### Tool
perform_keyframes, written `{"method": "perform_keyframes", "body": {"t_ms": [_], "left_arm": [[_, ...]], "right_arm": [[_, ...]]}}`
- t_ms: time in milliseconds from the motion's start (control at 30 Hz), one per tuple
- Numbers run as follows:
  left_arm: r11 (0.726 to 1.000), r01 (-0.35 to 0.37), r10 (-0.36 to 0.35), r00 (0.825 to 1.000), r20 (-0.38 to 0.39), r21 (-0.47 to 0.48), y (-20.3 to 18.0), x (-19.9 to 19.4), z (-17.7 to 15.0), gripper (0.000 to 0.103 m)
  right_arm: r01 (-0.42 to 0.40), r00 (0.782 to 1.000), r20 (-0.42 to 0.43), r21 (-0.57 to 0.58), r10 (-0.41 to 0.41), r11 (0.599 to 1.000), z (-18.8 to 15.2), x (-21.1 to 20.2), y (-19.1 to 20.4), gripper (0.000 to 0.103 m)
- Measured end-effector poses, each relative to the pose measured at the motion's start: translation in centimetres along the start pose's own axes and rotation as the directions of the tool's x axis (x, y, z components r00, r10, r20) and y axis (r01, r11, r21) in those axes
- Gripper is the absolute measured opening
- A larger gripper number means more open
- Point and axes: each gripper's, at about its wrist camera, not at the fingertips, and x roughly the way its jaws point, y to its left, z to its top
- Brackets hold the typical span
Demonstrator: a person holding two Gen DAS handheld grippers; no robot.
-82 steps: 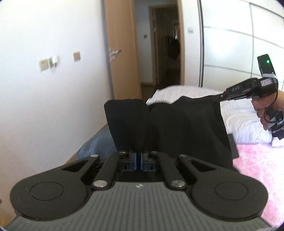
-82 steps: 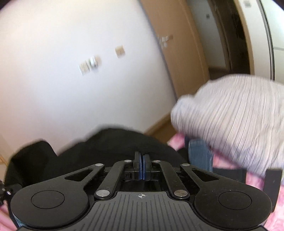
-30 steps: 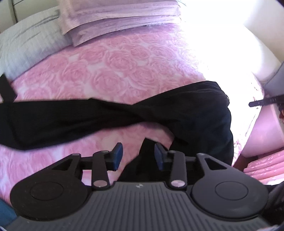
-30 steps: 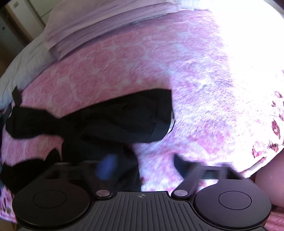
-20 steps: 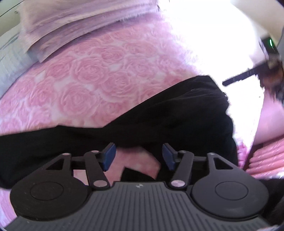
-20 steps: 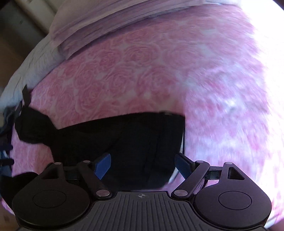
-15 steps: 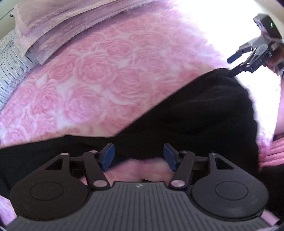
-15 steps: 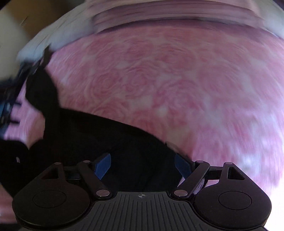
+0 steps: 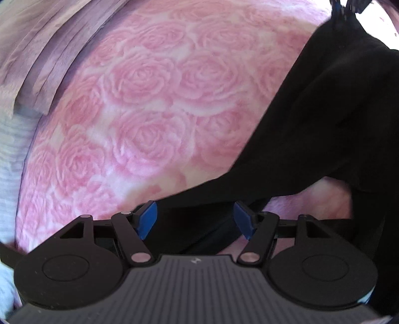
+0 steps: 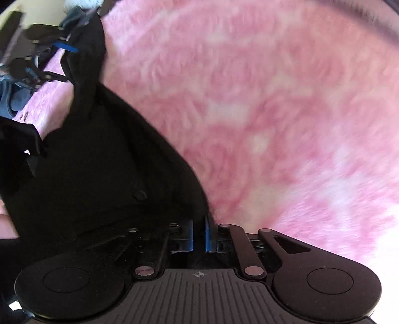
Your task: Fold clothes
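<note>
A black garment [image 9: 324, 119] lies stretched across the pink rose-patterned bed cover [image 9: 149, 112]. My left gripper [image 9: 195, 219] is open, its blue pads on either side of a narrow black strip of the garment. My right gripper [image 10: 198, 234] is shut on the garment's edge [image 10: 99, 174], with black cloth between the blue pads. In the left wrist view the right gripper [image 9: 345, 10] shows at the top right, at the garment's far corner. In the right wrist view the left gripper [image 10: 62, 47] shows at the top left, by the garment's other end.
Folded lilac bedding [image 9: 37, 54] and a white striped pillow [image 9: 10, 162] lie at the left of the bed. The pink cover [image 10: 274, 112] spreads wide to the right of the garment.
Both grippers had let go of the garment on the bed and dropped close to it. The right gripper has closed on its edge. The left stays open over a strip.
</note>
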Motion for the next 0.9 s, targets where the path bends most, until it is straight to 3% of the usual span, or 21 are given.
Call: {"method": "perform_keyframes", "body": {"t_ms": [67,133,200,333,400,467,667,800,900], "left_arm": [[1.0,0.01,-0.01,1.0,0.03,0.008,1.0,-0.2,0.7,0.065],[1.0,0.02,-0.021,0.998,0.061,0.013,2.1,-0.4,1.4,0.065],[1.0,0.028,-0.029,0.994,0.107,0.008,3.2,-0.9,2.3,0.065],[0.999,0.033,-0.028,0.98,0.196,-0.022,4.8,-1.5,3.9,0.069],[0.999,0.036,-0.03,0.977,0.213,-0.025,5.0,-1.0,4.8,0.072],[0.999,0.029,-0.035,0.979,0.199,0.031,4.4,0.1,5.2,0.072],[0.967,-0.012,-0.011,0.996,0.09,0.253,1.5,5.2,3.9,0.069],[0.946,-0.07,0.047,0.996,0.079,0.317,0.9,6.8,2.8,0.055],[0.936,-0.11,0.076,0.99,0.115,0.334,1.5,6.5,2.8,0.057]], "right_arm": [[0.095,0.994,0.056,-0.045,-0.092,0.994,0.6,-3.1,1.5,0.004],[0.23,0.968,0.124,-0.09,-0.218,0.969,1.4,-6.4,2.8,0.004],[0.369,0.918,0.203,-0.12,-0.342,0.922,2.0,-9.7,3.8,0.004],[0.594,0.781,0.338,-0.136,-0.526,0.793,2.1,-14.4,6.3,0.003],[0.624,0.755,0.345,-0.118,-0.558,0.772,1.3,-14.9,7.2,0.003],[0.63,0.755,0.316,-0.102,-0.575,0.77,-0.5,-13.6,8.1,0.003],[0.572,0.809,0.177,-0.02,-0.56,0.82,-4.9,-10.1,8.2,0.003],[0.551,0.823,0.151,0.026,-0.548,0.834,-5.2,-9.5,7.7,0.003],[0.547,0.826,0.148,0.026,-0.544,0.837,-3.8,-9.3,6.9,0.004]]}}
